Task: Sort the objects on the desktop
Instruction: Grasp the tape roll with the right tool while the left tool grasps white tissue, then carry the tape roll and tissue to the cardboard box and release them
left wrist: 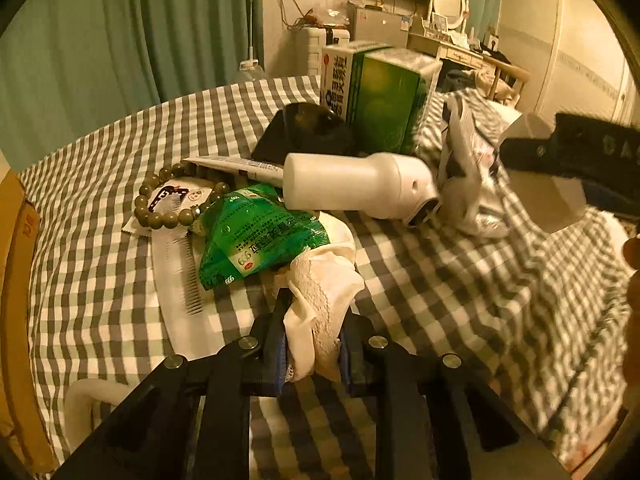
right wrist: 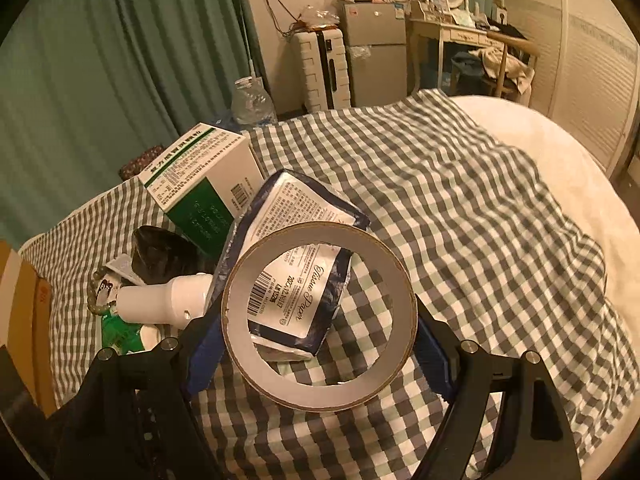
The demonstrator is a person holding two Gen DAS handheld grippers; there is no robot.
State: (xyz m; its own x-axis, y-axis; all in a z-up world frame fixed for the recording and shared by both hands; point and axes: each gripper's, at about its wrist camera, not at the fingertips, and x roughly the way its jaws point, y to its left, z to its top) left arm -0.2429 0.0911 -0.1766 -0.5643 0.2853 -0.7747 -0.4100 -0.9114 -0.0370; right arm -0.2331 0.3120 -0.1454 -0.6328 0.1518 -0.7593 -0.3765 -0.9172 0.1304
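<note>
**Two grippers, each holding one item over a cluttered checked cloth**

Two objects are already in hand. The left gripper point(left wrist: 312, 344) has its jaws drawn narrow on a cream lace-trimmed cloth point(left wrist: 320, 300), which bunches up between the blue pads and trails toward the pile. The right gripper point(right wrist: 316, 328) has its jaws set wide around a roll of tape point(right wrist: 318, 314), pads against the outer rim on either side, so the ring faces its camera and the table shows through the hole.

Just beyond the cloth lies a green medicine sachet point(left wrist: 256, 236), partly over a white comb point(left wrist: 180, 272). Beside these sit a bead bracelet point(left wrist: 168, 200), a white tube point(left wrist: 240, 166) and a white plastic bottle point(left wrist: 352, 186) on its side. Farther back are a dark glossy object point(left wrist: 308, 132) and two upright green and white boxes point(left wrist: 372, 96). A silver and blue tissue paper pack point(right wrist: 296, 280) lies behind the tape ring in the right view. Everything rests on a grey and white checked tablecloth point(left wrist: 460, 300).

Judging by the grips, the step in hand is picking up: both items seem lifted or about to be. No sorting bin or tray is clearly visible. The next move likely calls for drawing the cloth free from under the sachet without dragging the pile, then carrying each item to its place.
</note>
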